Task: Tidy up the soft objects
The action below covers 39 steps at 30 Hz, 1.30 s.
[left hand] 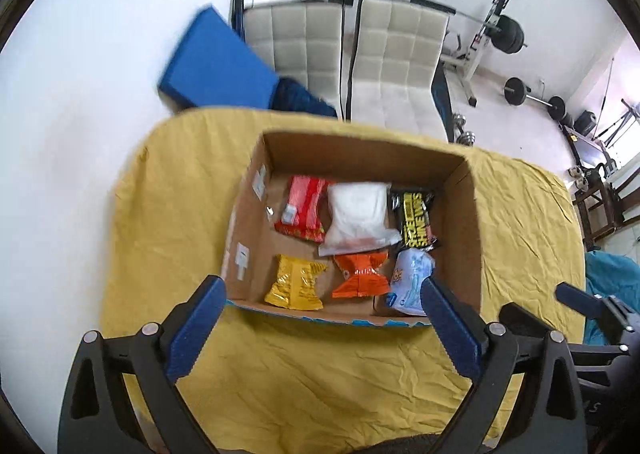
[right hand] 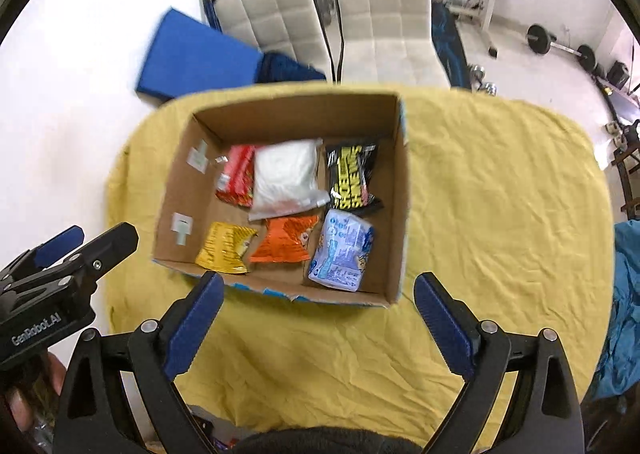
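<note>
Six soft packets lie flat in two rows inside an open cardboard box point(left hand: 468, 213): a red packet point(left hand: 304, 207), a white pouch point(left hand: 358, 217) and a black-and-yellow packet point(left hand: 416, 219) along the far side, a yellow packet point(left hand: 296, 284), an orange packet point(left hand: 360, 276) and a pale blue packet point(left hand: 412, 280) along the near side. Laid side by side with little overlap, they appear sorted, and the task looks close to done. The left gripper point(left hand: 322, 320) and the right gripper point(right hand: 316, 312) hover just short of the box's near wall, jaws spread wide and holding nothing. The box rests on a table draped in a wrinkled yellow cloth point(left hand: 320, 382). Beyond stand two white quilted chairs point(left hand: 396, 53), a blue mat point(left hand: 216, 61) propped against the white wall, and barbell weights point(left hand: 510, 33) on a pale floor.
</note>
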Each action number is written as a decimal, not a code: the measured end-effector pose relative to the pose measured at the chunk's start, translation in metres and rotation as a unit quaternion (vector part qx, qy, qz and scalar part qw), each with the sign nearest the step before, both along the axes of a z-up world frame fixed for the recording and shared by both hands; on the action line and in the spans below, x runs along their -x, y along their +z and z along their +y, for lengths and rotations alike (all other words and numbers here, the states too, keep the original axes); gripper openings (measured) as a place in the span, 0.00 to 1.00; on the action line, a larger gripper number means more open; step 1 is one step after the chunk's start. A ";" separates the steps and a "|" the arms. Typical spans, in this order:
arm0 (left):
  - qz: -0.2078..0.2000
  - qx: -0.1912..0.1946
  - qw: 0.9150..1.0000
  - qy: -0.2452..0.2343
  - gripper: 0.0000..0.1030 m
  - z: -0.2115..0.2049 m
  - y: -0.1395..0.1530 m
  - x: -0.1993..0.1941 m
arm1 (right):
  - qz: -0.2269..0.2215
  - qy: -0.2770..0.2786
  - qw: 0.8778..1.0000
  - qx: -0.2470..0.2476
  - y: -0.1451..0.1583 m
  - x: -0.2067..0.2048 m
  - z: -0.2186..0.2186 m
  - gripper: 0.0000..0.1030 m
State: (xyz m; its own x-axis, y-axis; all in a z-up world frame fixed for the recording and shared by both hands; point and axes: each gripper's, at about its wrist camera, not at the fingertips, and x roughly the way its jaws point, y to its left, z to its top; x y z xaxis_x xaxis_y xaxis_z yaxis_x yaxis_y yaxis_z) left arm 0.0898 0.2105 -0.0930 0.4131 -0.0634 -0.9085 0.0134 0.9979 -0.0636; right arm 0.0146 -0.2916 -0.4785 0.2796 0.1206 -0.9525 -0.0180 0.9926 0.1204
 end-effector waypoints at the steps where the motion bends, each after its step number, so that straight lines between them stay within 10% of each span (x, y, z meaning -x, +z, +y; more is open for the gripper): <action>1: -0.008 -0.002 1.000 -0.004 0.97 -0.002 0.008 0.004 | -0.011 -0.001 1.000 0.003 0.014 0.006 -0.003 0.95; 19: -0.071 0.002 0.997 -0.019 0.97 -0.011 0.090 0.054 | -0.090 -0.007 0.996 0.008 0.124 0.071 -0.020 0.95; 39: -0.082 0.002 0.997 -0.014 0.97 -0.009 0.100 0.073 | -0.111 -0.017 0.993 0.025 0.147 0.087 -0.026 0.95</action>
State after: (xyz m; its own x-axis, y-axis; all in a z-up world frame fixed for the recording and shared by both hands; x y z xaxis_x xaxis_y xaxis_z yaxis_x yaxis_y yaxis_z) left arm 0.0169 0.2015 0.0073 0.5535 -0.0796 -0.8291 0.0514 0.9968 -0.0614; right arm -0.0726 -0.3171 -0.3316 0.4871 0.0616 -0.8712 -0.0047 0.9977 0.0679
